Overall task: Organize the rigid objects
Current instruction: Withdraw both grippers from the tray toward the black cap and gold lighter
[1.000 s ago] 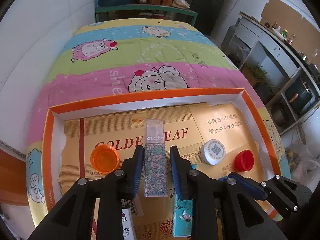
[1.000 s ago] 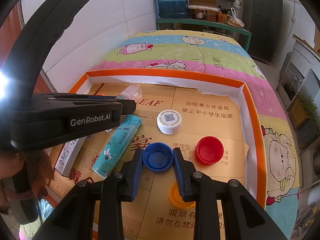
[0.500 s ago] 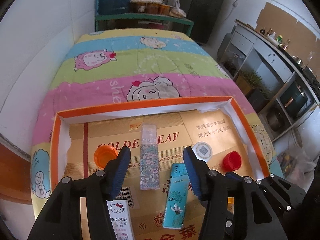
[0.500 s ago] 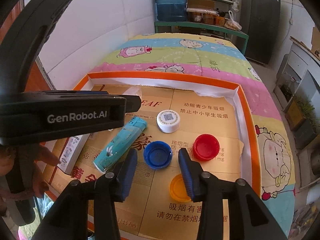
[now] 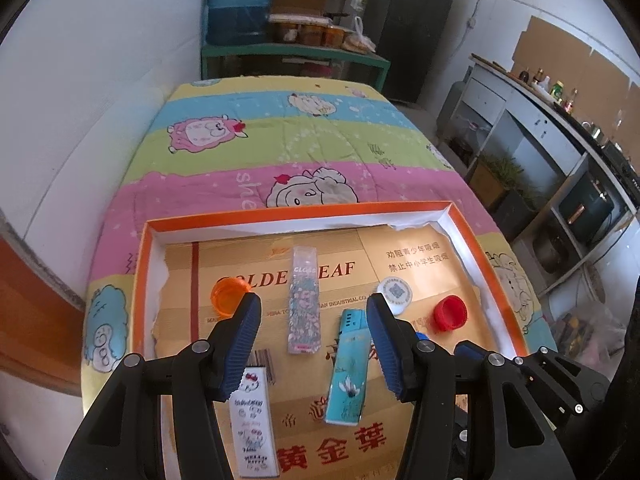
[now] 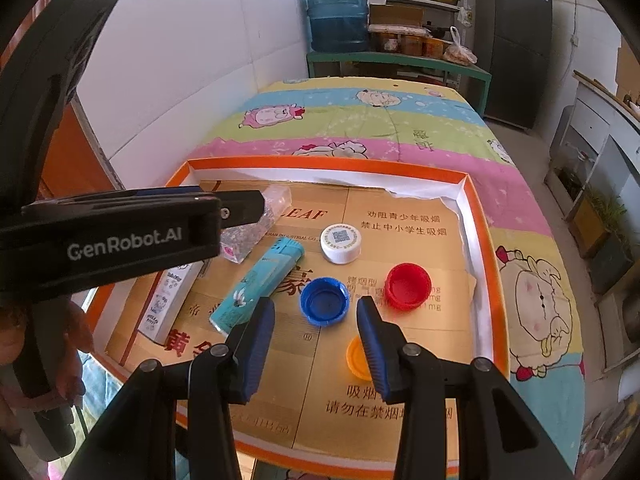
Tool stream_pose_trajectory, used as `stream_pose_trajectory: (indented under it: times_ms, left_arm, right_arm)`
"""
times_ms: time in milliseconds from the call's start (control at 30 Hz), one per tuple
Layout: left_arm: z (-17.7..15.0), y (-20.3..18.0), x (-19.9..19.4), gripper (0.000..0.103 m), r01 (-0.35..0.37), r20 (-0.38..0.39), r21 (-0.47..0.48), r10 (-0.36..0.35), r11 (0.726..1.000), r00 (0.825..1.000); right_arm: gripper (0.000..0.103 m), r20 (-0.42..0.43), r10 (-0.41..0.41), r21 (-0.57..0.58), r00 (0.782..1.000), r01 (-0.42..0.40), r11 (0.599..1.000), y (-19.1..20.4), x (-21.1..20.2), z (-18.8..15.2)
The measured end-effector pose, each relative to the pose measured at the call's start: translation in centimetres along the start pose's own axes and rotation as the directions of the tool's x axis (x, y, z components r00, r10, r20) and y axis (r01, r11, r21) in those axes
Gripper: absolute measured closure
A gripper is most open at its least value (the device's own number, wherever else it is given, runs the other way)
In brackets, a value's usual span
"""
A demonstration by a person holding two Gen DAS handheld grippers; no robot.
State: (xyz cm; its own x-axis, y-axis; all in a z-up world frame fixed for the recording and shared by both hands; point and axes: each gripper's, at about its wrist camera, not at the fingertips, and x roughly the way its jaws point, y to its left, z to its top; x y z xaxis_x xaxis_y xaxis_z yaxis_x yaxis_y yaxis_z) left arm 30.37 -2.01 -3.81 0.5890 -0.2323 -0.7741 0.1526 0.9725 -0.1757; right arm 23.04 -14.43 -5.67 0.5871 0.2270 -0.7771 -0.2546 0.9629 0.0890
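blue cap (image 6: 324,301) and floral tube (image 5: 303,305) released

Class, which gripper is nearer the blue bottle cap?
Right. The right gripper has the blue bottle cap just beyond its open fingertips; the left gripper stands open over the floral tube, farther away.

I see a bed covered by a striped cartoon quilt (image 5: 280,136) filling the middle of the room. White tiled walls (image 6: 192,60) run along its left side. Beyond the foot of the bed stands a green shelf table (image 5: 296,54) carrying a blue water jug (image 6: 338,12), pots and food containers. A dark refrigerator (image 6: 516,40) sits in the far corner. Along the right I make out a white counter (image 5: 532,120) with bottles on top. Daylight fills the room.
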Motion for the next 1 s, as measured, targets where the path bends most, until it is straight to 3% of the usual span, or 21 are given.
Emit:
stream_pose_trajectory:
  times_ms: [400, 533, 1000]
  left_arm:
    - [-2.0, 0.0, -4.1, 0.046, -0.003, 0.056, -0.006, 0.003, 1.0, 0.998]
    - [-2.7, -0.1, -4.9, 0.039, 0.005, 0.06, -0.011, -0.004, 1.0, 0.998]
    - [-5.1, -1.5, -9.5, 0.039, -0.008, 0.128, 0.018, 0.006, 1.0, 0.992]
  right_arm:
    - [0.06, 0.042, 0.01, 0.008, 0.999, -0.01, 1.0, 0.9, -3.8, -1.4]
    - [0.06, 0.053, 0.004, 0.007, 0.999, -0.004, 1.0, 1.2, -4.8, -1.6]
    - [0.06, 0.092, -0.031, 0.015, 0.995, 0.03, 0.999, 1.5, -8.1, -3.2]
